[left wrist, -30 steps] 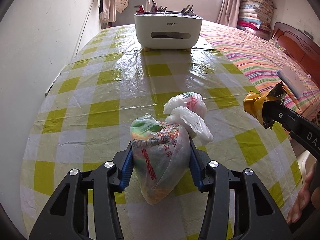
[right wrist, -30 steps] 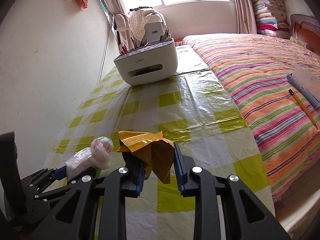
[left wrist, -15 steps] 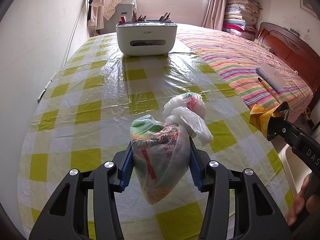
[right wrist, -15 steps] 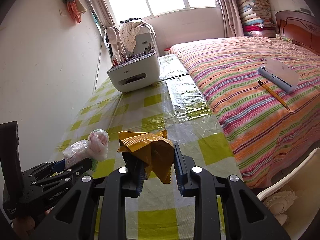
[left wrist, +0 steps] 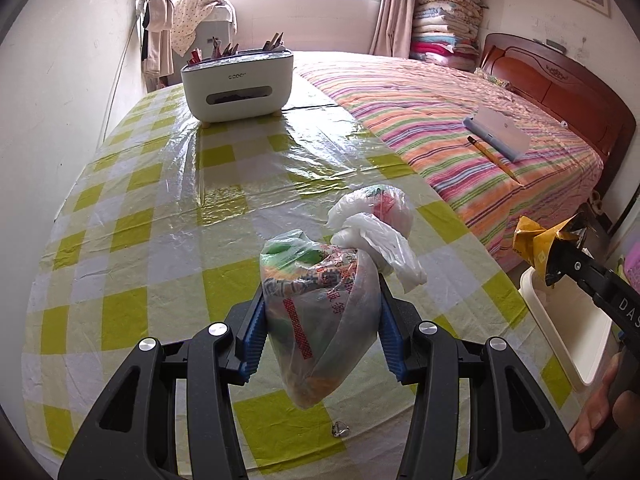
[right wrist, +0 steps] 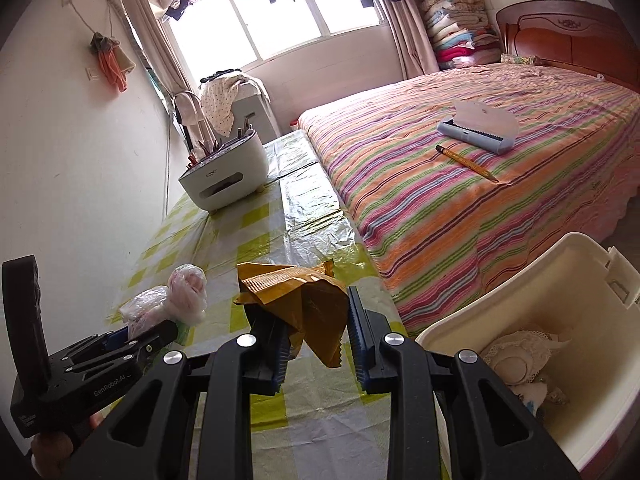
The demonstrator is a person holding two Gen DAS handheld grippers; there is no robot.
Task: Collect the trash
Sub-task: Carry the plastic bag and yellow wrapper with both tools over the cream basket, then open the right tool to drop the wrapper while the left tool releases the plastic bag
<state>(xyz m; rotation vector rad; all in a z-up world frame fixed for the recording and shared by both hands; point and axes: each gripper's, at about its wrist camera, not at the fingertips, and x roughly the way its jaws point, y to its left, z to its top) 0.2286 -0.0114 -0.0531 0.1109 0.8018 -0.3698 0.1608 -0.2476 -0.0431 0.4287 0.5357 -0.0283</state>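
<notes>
1. Both pieces of trash are picked up. The left gripper (left wrist: pixel 320 332) has its fingers pinching a knotted plastic bag of rubbish (left wrist: pixel 320 312), held clear above the checked bench (left wrist: pixel 132 240) at lower centre of the left view.
2. The right gripper (right wrist: pixel 316 332) pinches a crumpled yellow wrapper (right wrist: pixel 304 300), low in the middle of its frame.
3. Still to do, I judge: drop both into the cream bin (right wrist: pixel 560 280); neither has reached it.
4. A small shiny scrap (left wrist: pixel 339 429) lies on the bench at the bottom of the left view only.
5. Only the right view shows the bin's inside, with crumpled waste at lower right.
</notes>
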